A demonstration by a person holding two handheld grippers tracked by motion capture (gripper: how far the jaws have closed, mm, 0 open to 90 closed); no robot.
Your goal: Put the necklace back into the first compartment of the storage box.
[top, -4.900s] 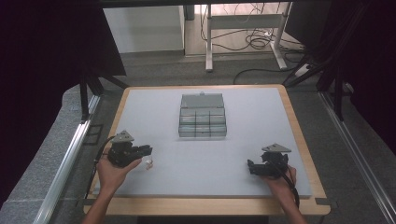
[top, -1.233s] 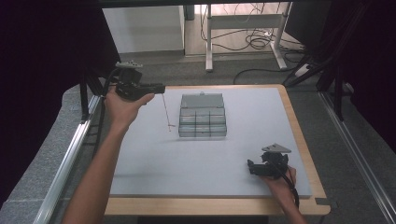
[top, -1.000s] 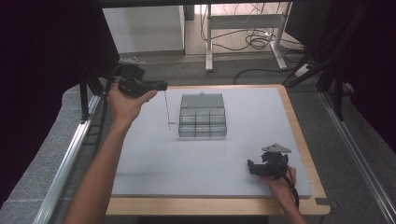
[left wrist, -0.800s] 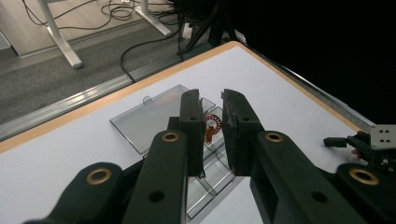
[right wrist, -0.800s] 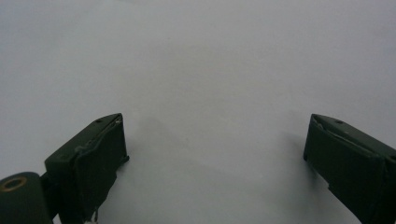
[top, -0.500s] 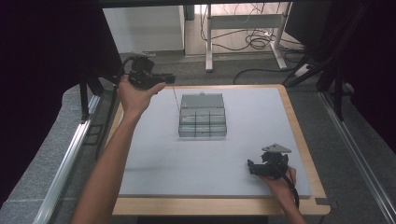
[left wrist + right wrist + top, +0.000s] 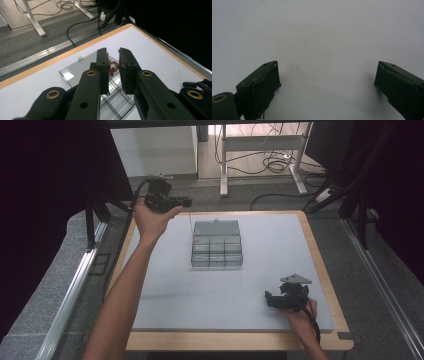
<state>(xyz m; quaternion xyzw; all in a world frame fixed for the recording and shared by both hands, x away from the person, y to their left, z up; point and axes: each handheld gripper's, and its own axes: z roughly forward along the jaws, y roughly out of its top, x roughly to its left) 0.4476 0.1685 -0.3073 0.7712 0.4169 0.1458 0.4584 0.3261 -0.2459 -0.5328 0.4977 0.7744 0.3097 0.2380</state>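
Left gripper is held up over the far left corner of the white table top with the pale wooden rim, just left of the clear plastic compartment box with its hinged lid laid open. A thin pale strand hangs from the jaw tips toward the table surface beside the box's left rear corner; what it is cannot be made out from the high view. In the left gripper view the left gripper has its two black jaws drawn nearly together, with a narrow gap between the pads, and they appear to be pinching a small flat clear piece with a red printed mark, a little packet or tag, though the grip itself is hard to read. Beyond the jaws lie the open lid and the divided cells of the box, below and ahead of the gripper. Right gripper rests low on the near right part of the table, well apart from the box, grey three-cornered plate on top. In the right gripper view its jaws stand wide apart over bare white surface, nothing between them.
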